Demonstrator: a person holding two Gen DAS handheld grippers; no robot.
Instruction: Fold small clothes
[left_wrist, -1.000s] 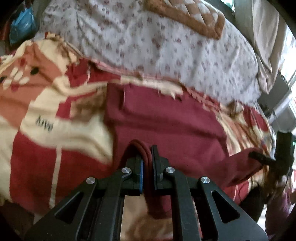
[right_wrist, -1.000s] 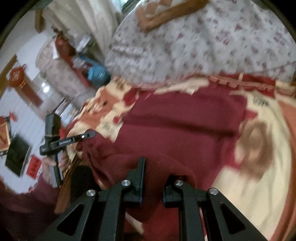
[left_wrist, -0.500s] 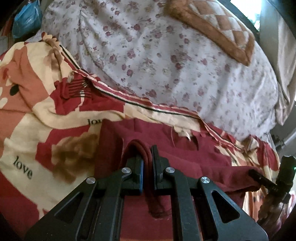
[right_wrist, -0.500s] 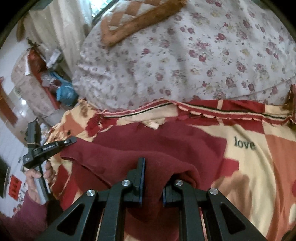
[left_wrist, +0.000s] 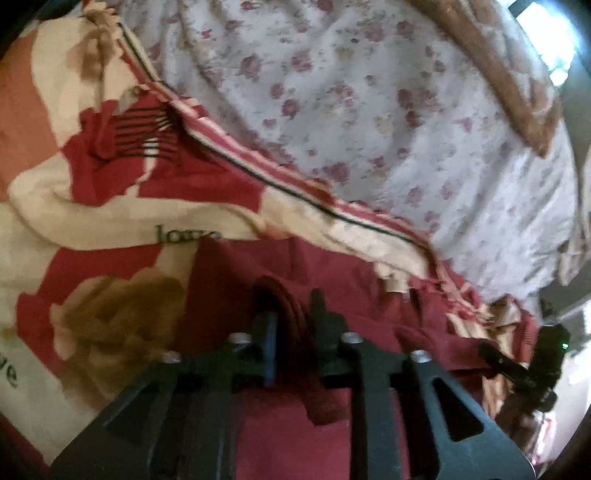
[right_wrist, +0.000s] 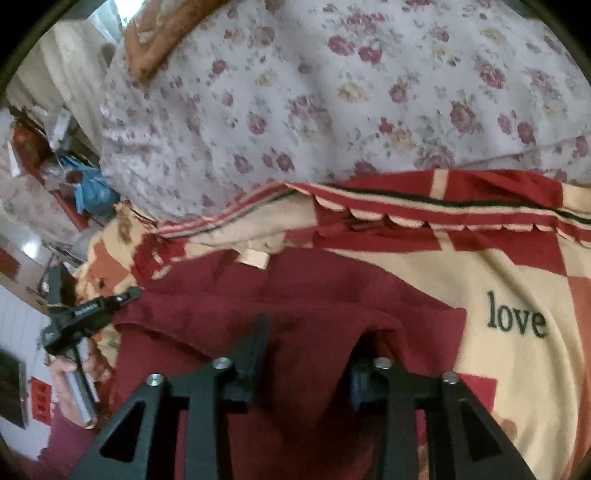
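Between the jaws lies the dark red garment (right_wrist: 295, 302), a soft matt knit cloth. Under it, the red-and-cream "love" blanket (right_wrist: 517, 288) looks smooth; beyond the jaws, the floral quilt (right_wrist: 332, 92) looks matt cotton.

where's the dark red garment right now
In both wrist views the dark red garment lies low and central on the love-print blanket, just below the floral quilt, its near edge bunched between each opening claw's fingers.

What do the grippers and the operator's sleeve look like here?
Both matte black: left gripper and right gripper have triangular cut-out finger frames with silver screw heads. Blue pad edge on the left's finger. White lettering, too small to read, on the left gripper's side. Sleeve is maroon.
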